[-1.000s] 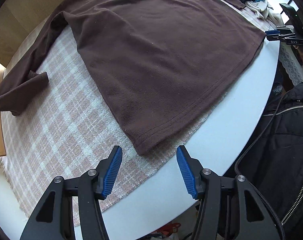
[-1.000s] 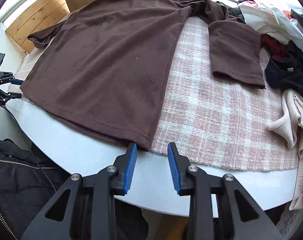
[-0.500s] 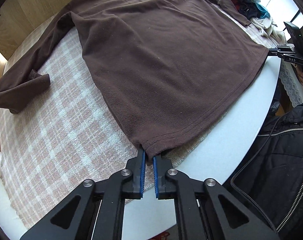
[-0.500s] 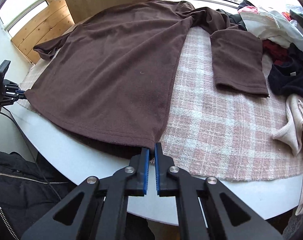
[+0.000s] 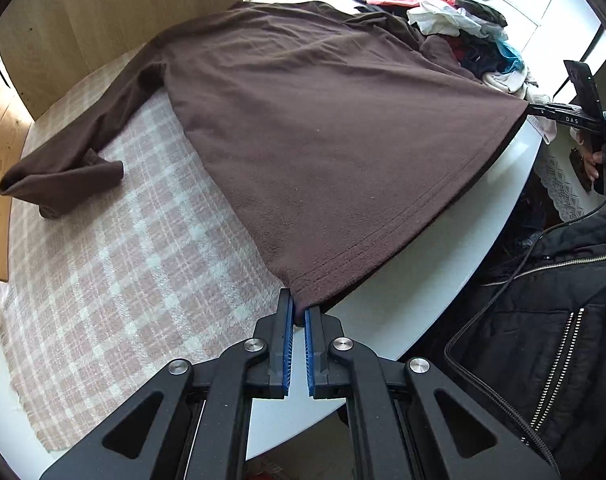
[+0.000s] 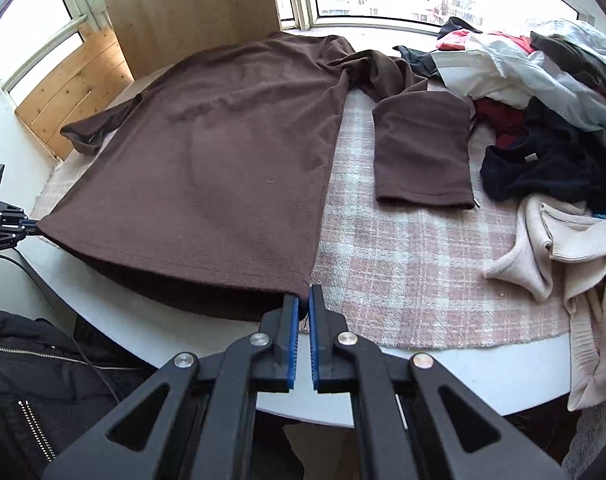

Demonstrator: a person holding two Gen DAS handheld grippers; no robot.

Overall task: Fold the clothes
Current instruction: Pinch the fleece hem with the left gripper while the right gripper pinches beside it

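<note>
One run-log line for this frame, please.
stage: hem lift | left tongs: shut on brown top hem corner | right tongs: shut on other hem corner | hem: off plaid cloth

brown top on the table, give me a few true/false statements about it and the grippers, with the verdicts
1. The left gripper is shut on a hem corner of the brown top. True.
2. The right gripper is open and clear of the cloth. False: it is shut on the other hem corner.
3. The top lies on a pink plaid blanket. True.
4. The top is already folded in half. False: its body is spread flat, only the hem lifted at the gripped corners.
5. A pile of other clothes sits on the right in the right wrist view. True.
6. The sleeve beside the pile is tucked under the body. False: it lies beside the body on the blanket.
</note>
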